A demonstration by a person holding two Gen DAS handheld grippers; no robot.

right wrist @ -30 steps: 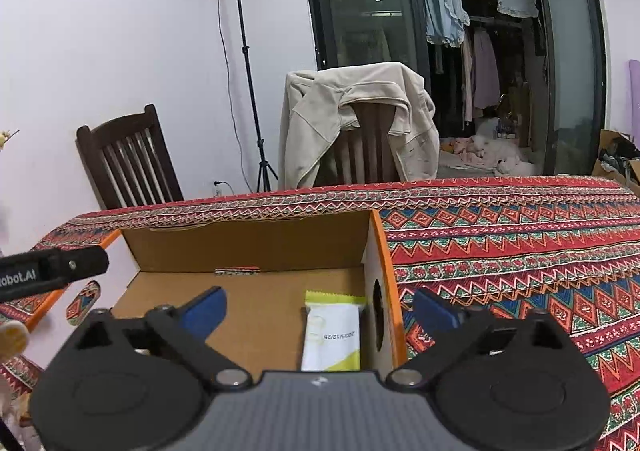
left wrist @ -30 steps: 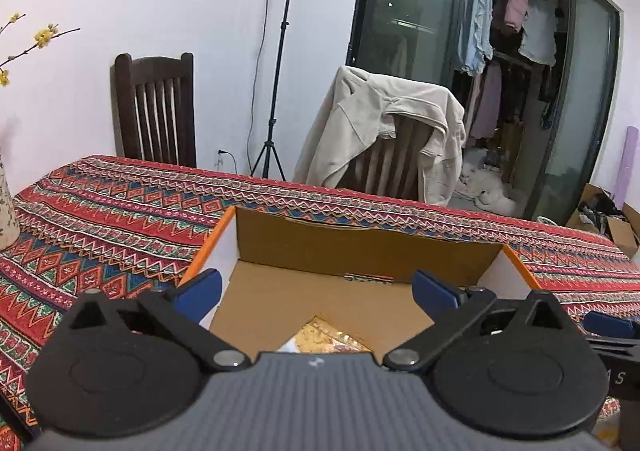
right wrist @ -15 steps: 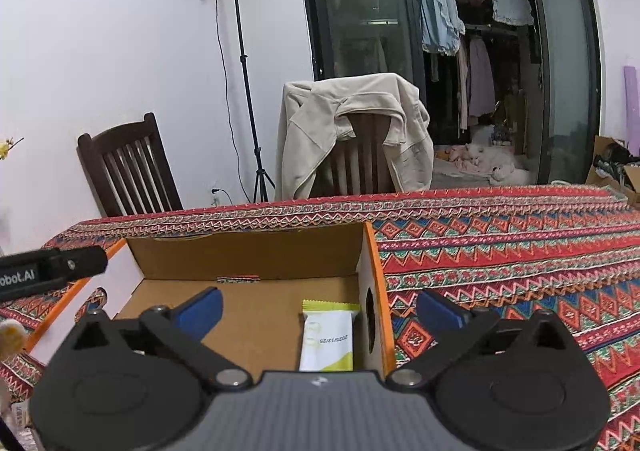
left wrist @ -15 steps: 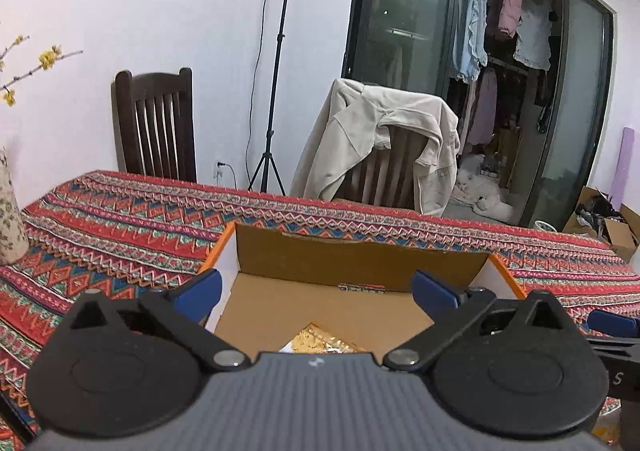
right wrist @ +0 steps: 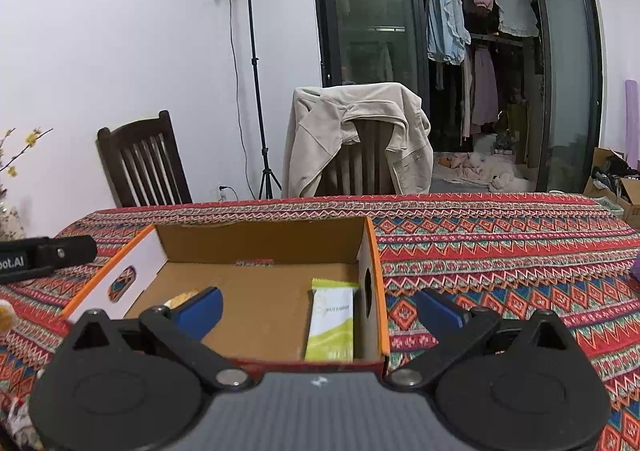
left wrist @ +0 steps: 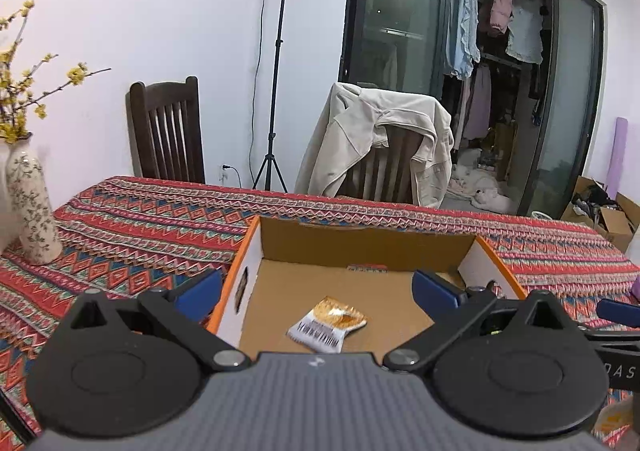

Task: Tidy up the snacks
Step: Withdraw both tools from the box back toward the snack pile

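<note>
Two open-jawed grippers hang over an open brown cardboard box with orange rims (left wrist: 496, 267) on a red patterned tablecloth (left wrist: 132, 227).

In the left wrist view the left gripper (left wrist: 316, 289) fills the lower frame, its blue-padded jaws spread wide and holding nothing; between them, low in the centre, a small gold-and-white snack packet (left wrist: 326, 325) lies flat on the box floor. In the right wrist view the right gripper (right wrist: 320, 309) also has its jaws apart and empty; a green-and-white snack bar wrapper (right wrist: 332, 325) lies lengthwise against the box's right wall, just right of centre. At the left edge of the left wrist view stands a floral ceramic vase with yellow blossoms (left wrist: 34, 211).
</note>
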